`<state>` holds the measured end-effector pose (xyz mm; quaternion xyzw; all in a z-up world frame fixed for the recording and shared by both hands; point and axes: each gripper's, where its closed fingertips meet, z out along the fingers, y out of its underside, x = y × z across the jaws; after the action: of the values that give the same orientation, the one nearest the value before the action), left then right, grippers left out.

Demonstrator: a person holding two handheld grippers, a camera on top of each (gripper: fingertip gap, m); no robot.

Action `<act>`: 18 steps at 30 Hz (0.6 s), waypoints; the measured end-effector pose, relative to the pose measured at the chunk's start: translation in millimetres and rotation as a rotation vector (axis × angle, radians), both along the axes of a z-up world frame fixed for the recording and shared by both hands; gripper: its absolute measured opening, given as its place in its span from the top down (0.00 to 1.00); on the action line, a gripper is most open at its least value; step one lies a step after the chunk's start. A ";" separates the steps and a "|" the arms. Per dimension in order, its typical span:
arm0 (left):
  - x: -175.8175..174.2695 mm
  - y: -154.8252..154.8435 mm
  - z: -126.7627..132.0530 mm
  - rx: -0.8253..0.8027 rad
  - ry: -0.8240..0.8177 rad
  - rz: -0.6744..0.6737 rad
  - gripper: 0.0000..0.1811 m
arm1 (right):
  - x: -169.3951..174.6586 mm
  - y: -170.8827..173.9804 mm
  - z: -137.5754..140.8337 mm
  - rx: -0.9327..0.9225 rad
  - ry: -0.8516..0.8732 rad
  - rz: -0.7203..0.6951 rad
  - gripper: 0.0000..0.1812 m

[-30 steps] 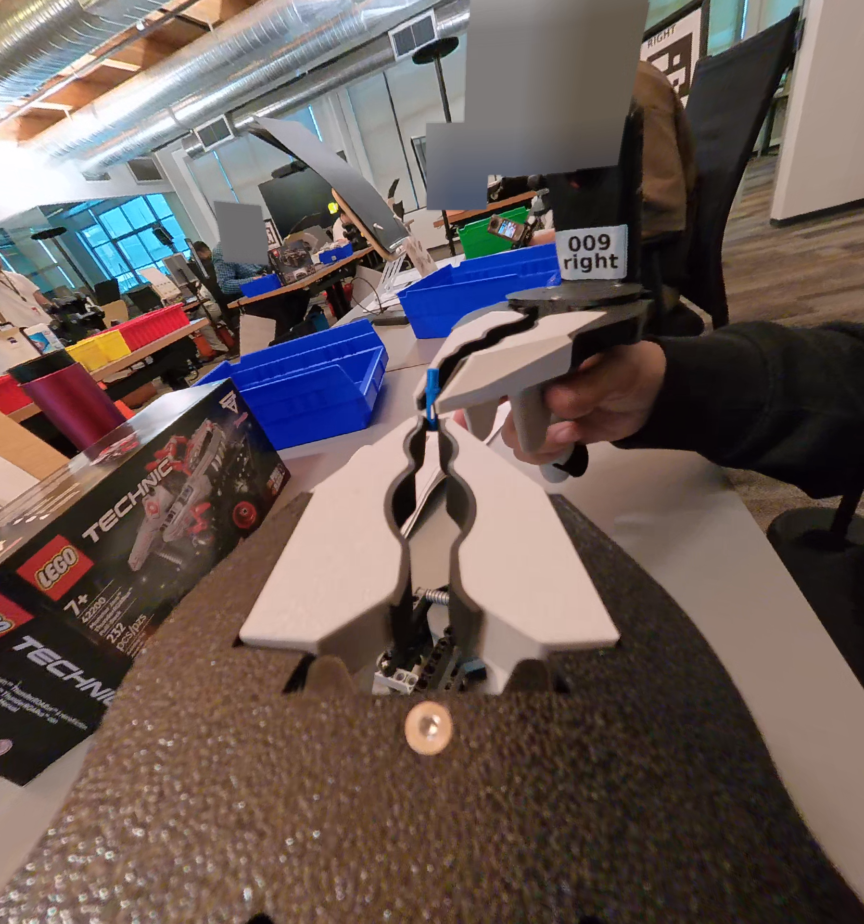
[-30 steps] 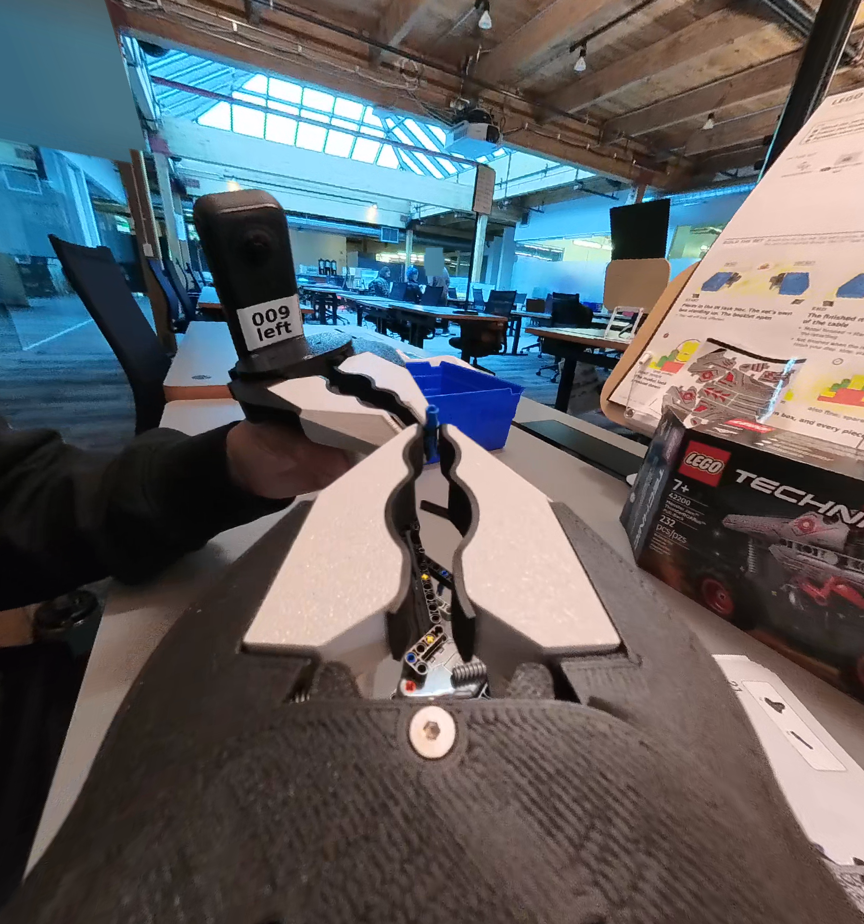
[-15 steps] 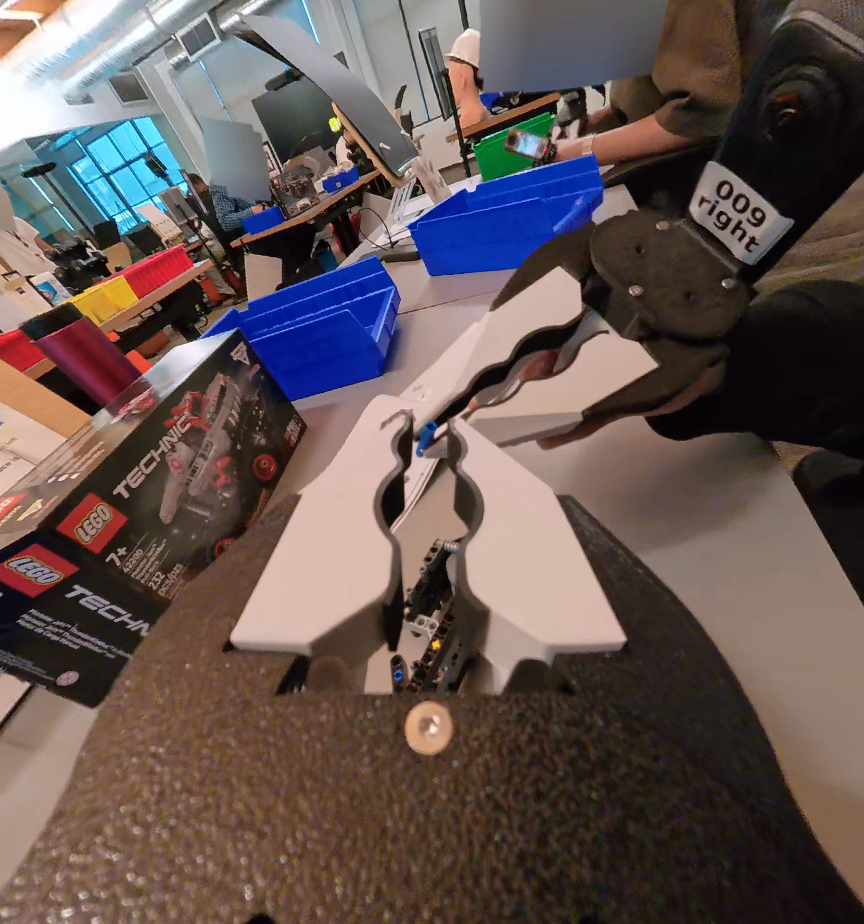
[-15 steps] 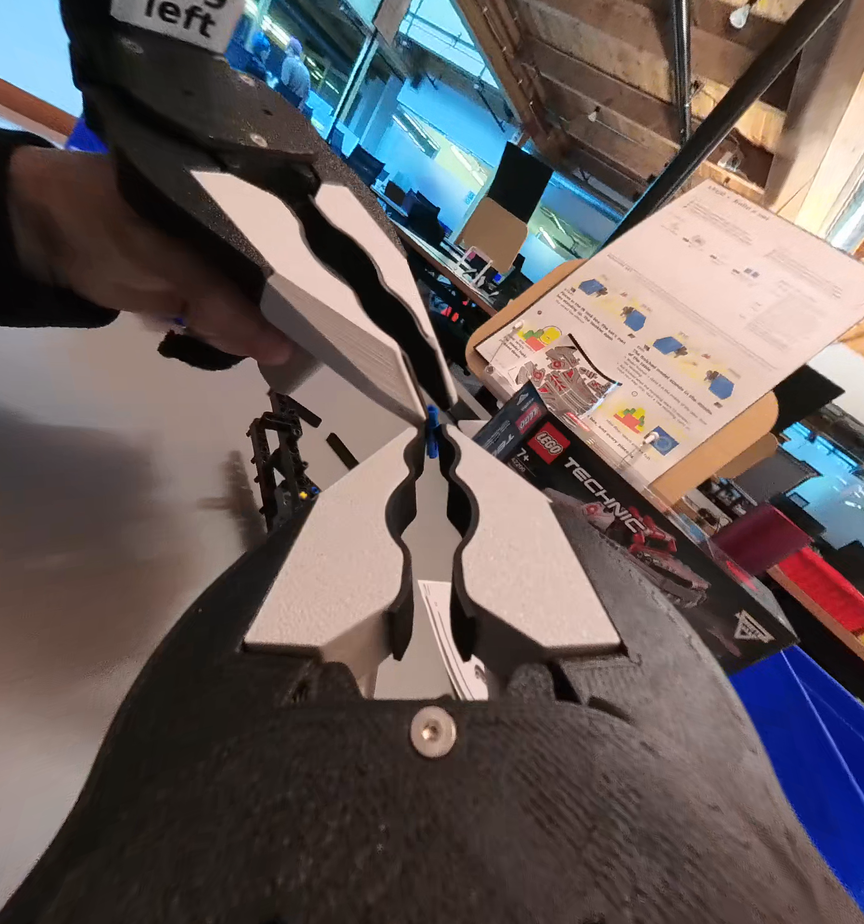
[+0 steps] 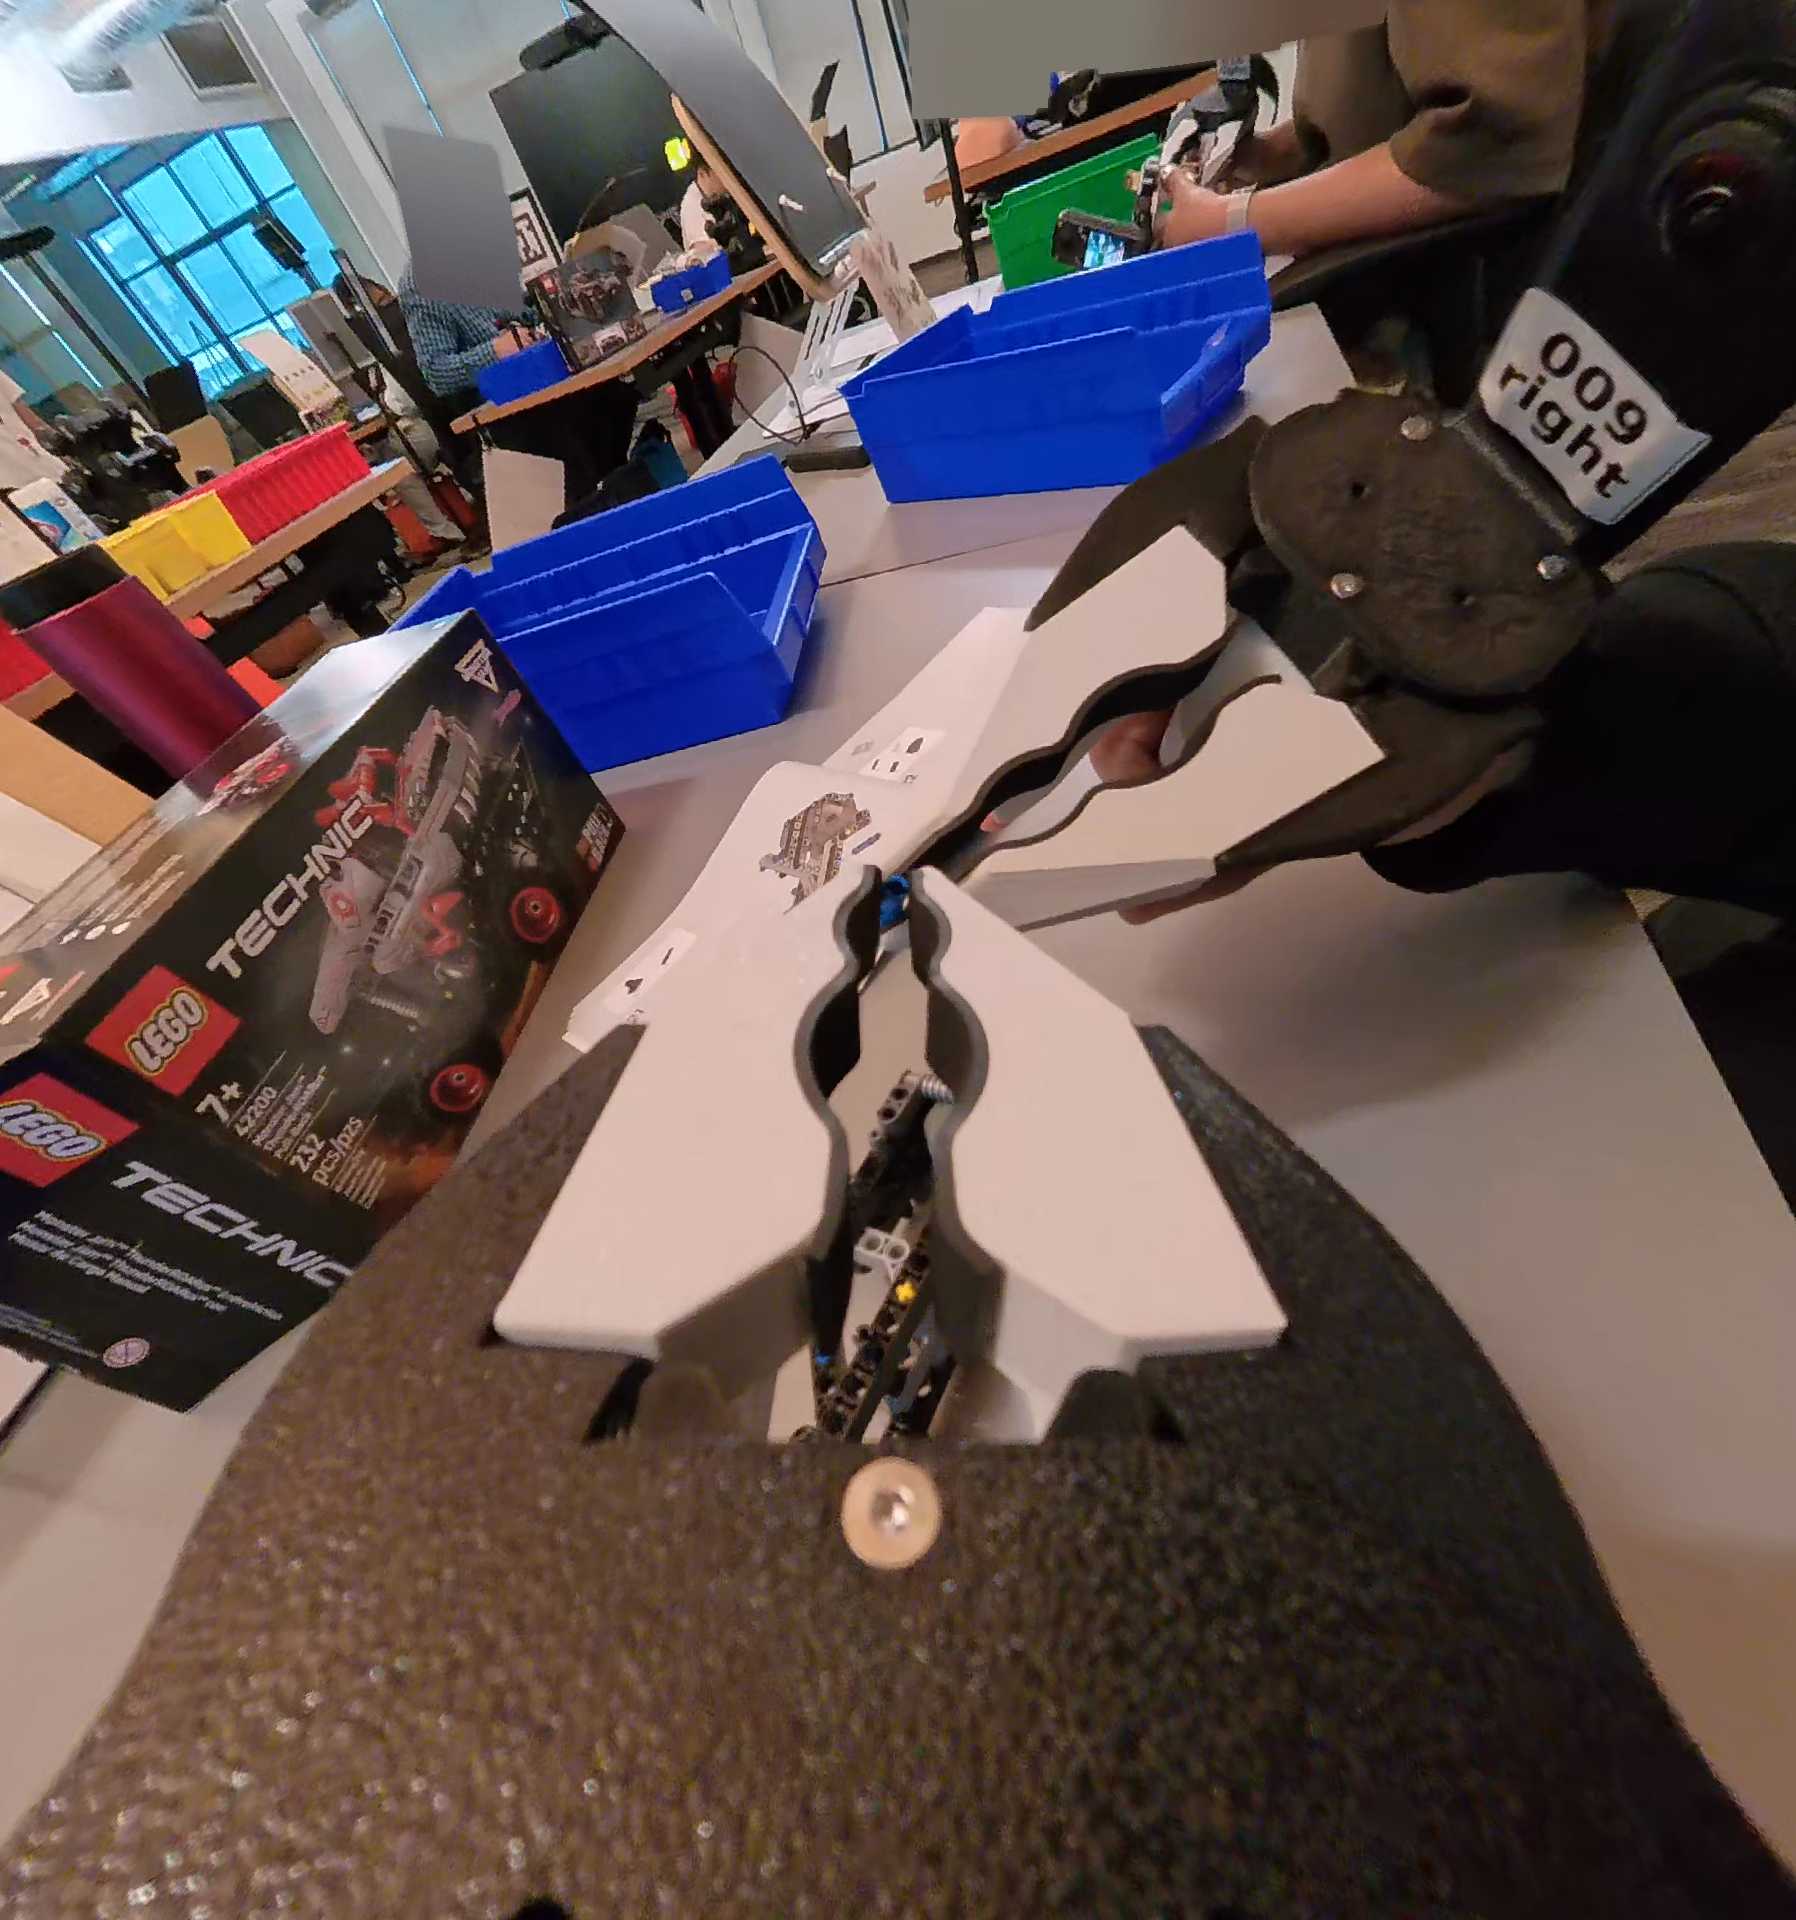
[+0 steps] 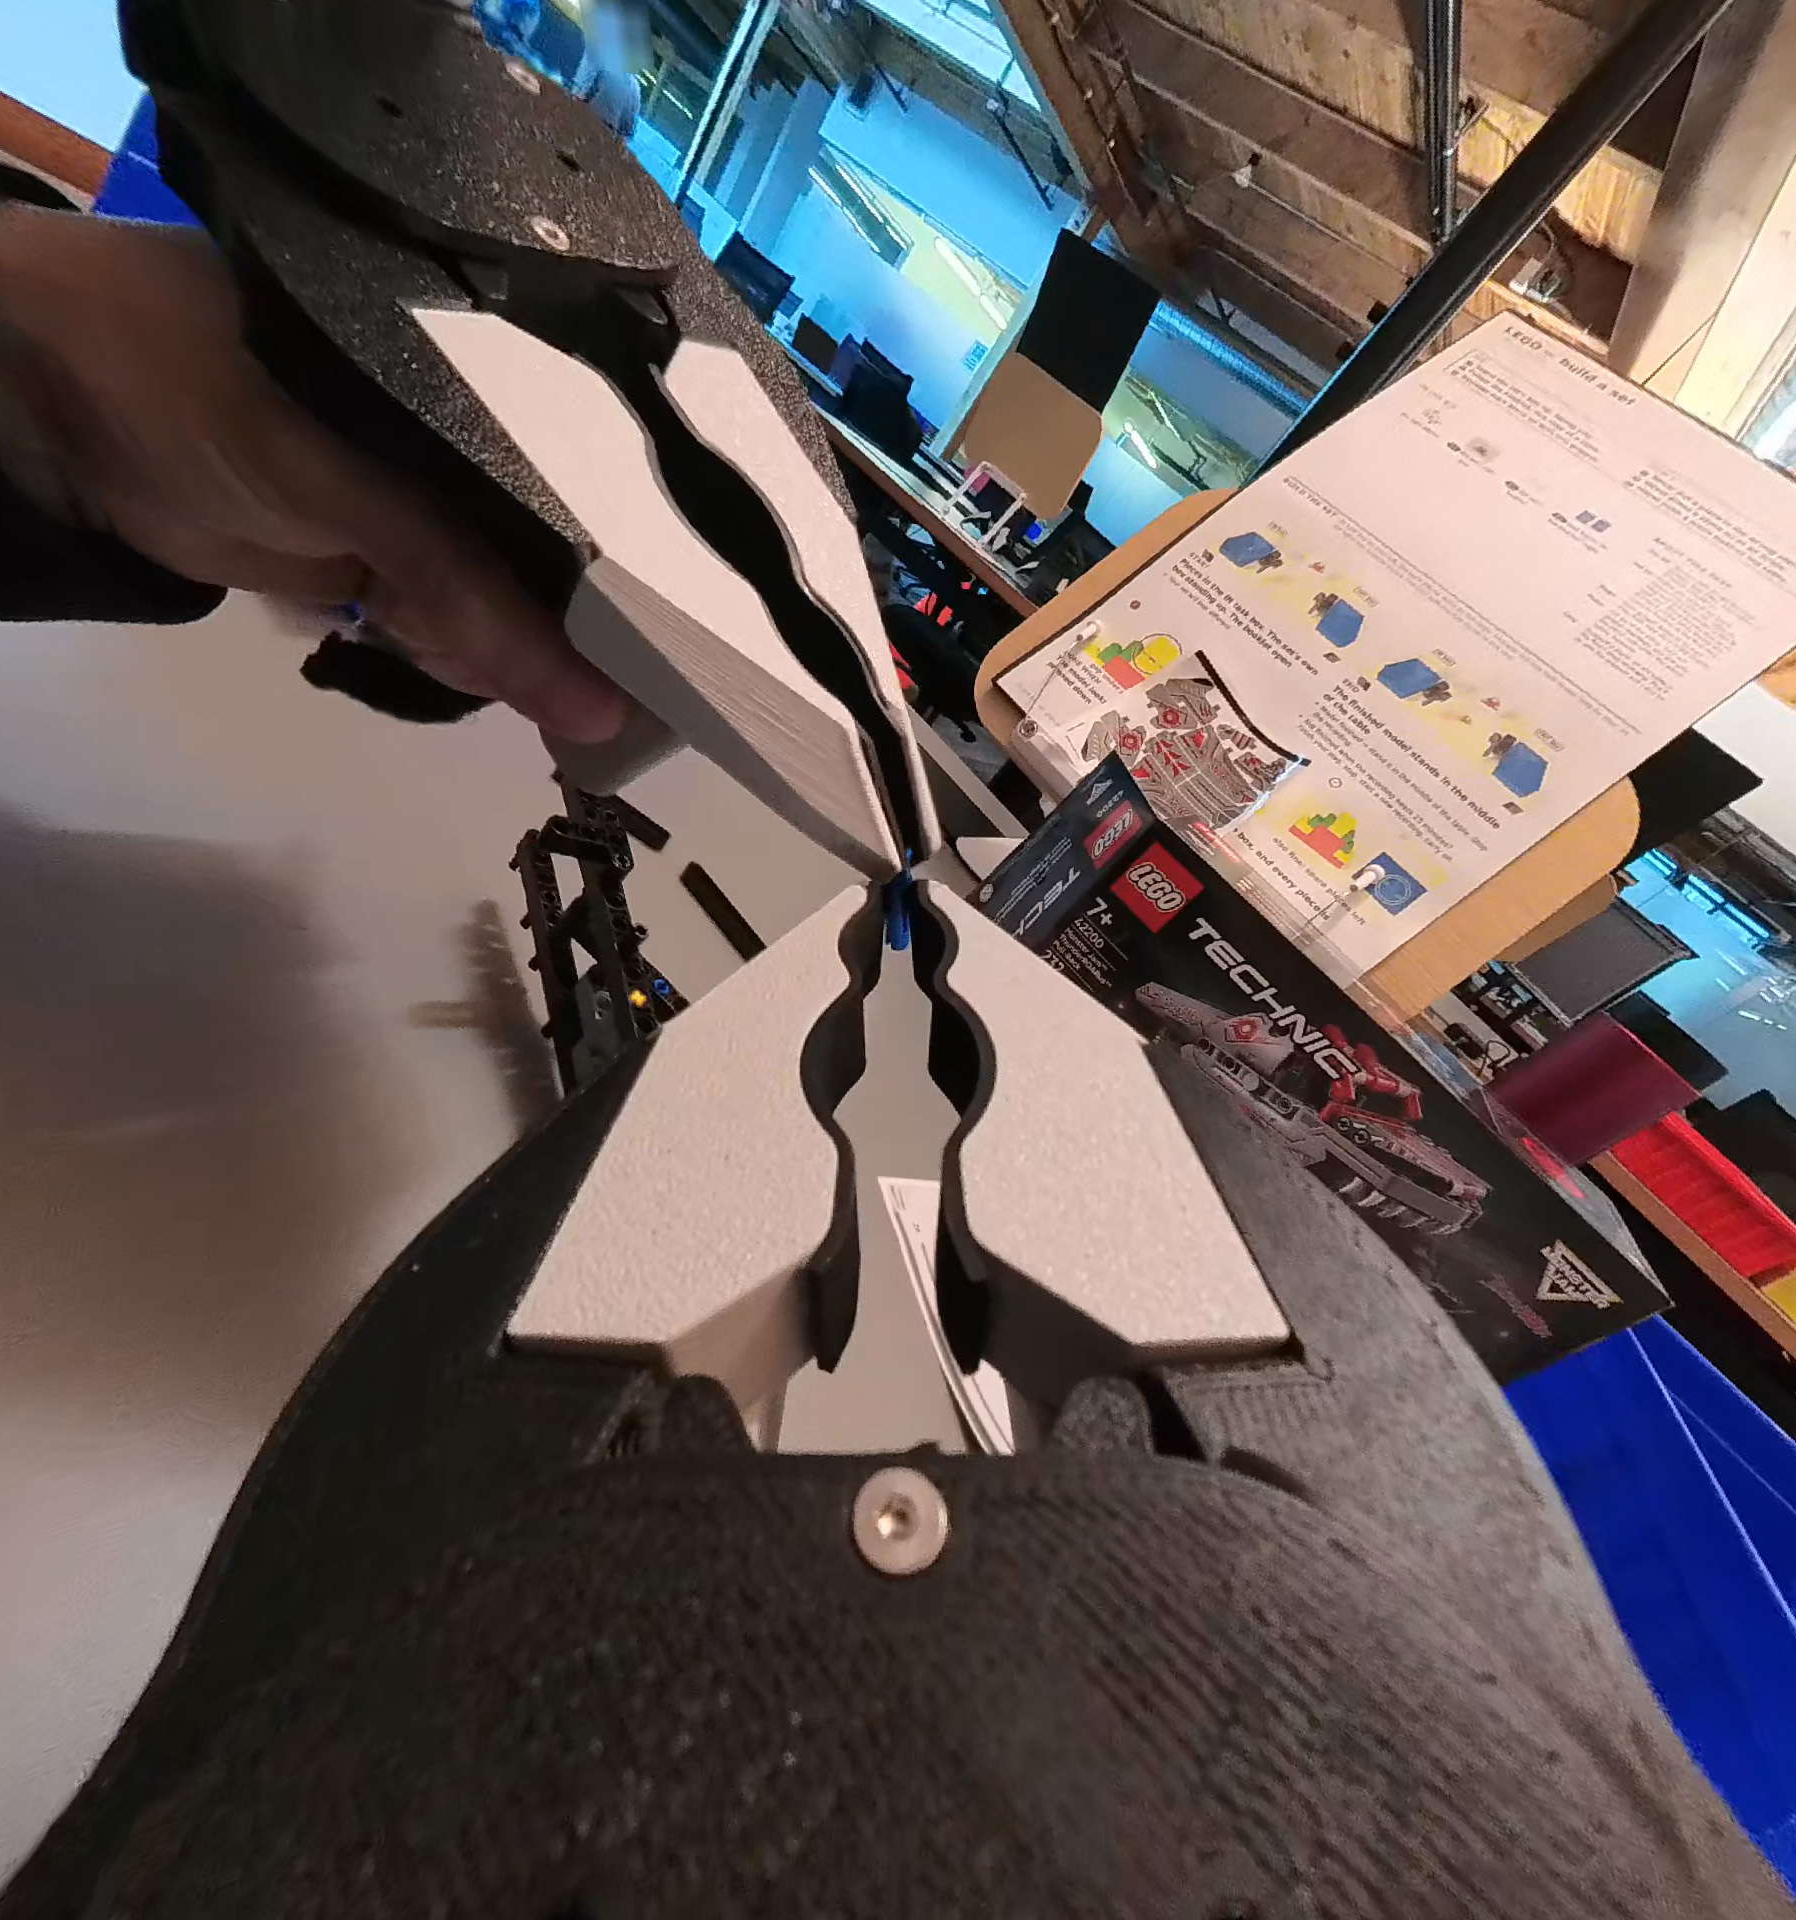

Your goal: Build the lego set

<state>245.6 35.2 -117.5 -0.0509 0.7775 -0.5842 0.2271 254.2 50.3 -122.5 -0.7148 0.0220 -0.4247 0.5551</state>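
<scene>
The right gripper point(image 6: 899, 914), closed on the blue pin point(image 6: 898, 920), meets the left gripper point(image 5: 894, 894) tip to tip, both nipping it above the table point(image 5: 1393, 1039), its long axis along the right fingers.

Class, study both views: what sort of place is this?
Probably a shared open-plan workshop: long tables carry blue parts bins, other people work at neighbouring tables, and exposed timber ceiling beams run overhead.

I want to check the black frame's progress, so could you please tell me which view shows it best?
The right wrist view: the black frame stands in the open on the table, partly cut off by the right gripper. The left wrist view shows only a sliver of it between the left gripper's fingers.
</scene>
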 end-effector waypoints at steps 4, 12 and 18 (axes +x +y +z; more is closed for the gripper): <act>-2.8 -0.9 2.4 -0.043 0.044 -0.030 0.97 | -1.4 1.2 0.1 0.001 -0.002 0.010 0.99; -1.9 -1.5 -1.5 -0.030 0.057 -0.026 0.99 | -2.4 2.3 -2.5 -0.019 0.003 0.021 0.99; -1.7 -0.6 -2.9 -0.001 0.034 -0.019 1.00 | -2.3 3.1 -4.0 -0.024 0.007 0.025 0.99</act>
<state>243.9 34.6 -120.5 -0.0533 0.7815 -0.5856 0.2084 251.9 53.4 -126.5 -0.7230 0.0101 -0.4157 0.5516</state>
